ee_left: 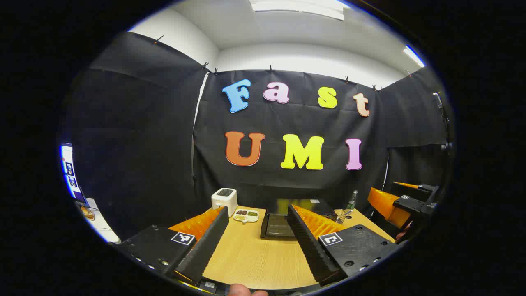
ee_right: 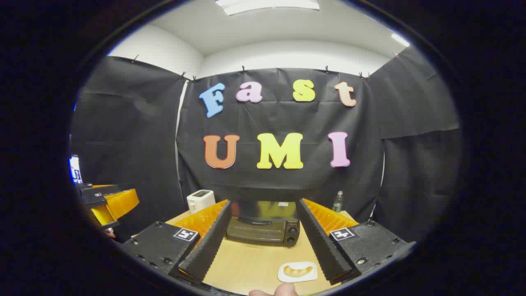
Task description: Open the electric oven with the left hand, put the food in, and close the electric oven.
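Observation:
The black electric oven (ee_left: 278, 224) (ee_right: 263, 225) stands at the back of the wooden table (ee_left: 254, 259), its door shut and two knobs on its right side. In the right gripper view, a small white tray with a golden pastry (ee_right: 297, 271) lies on the table near the front, just inside the right finger. My left gripper (ee_left: 258, 211) is open above the table, pointing at the oven from a distance, with nothing between its fingers. My right gripper (ee_right: 264, 204) is also open and holds nothing. Each view shows the other gripper off to the side (ee_left: 396, 203) (ee_right: 109, 203).
A white toaster (ee_left: 224, 200) (ee_right: 200, 200) stands left of the oven. A divided white dish of snacks (ee_left: 245, 215) lies between toaster and oven. A plastic bottle (ee_left: 351, 200) (ee_right: 337, 200) and a wire holder (ee_left: 341, 213) stand right of the oven.

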Demonstrator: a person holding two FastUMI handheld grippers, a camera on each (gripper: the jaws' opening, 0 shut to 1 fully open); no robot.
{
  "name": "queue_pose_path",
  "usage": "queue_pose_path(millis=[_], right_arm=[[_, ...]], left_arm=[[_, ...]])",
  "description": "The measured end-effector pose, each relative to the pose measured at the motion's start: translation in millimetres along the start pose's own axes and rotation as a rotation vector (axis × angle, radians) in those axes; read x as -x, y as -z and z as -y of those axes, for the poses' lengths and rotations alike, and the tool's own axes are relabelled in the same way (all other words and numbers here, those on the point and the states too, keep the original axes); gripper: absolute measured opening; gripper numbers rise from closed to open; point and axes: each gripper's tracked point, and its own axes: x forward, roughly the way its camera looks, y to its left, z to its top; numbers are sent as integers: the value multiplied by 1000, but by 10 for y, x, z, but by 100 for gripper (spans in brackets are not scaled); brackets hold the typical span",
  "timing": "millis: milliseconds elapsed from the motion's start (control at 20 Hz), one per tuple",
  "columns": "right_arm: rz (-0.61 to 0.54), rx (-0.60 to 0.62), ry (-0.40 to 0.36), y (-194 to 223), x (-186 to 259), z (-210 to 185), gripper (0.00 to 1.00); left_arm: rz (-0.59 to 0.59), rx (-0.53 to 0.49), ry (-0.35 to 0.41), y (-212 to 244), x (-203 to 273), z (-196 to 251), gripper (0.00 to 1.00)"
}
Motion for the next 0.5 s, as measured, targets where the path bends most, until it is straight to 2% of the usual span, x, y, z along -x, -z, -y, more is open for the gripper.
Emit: queue_pose_path(millis=[50,100,500], right_arm=[[1,-1,7,-7,-4,21,100],[1,1,14,-14,-10,52,100],[-30,-7,67,114,-10,253,100]], left_arm=[[3,-1,6,-5,-20,17,83],[2,-2,13,10,-38,50,94],[-39,-22,77,217,-147,273,94]])
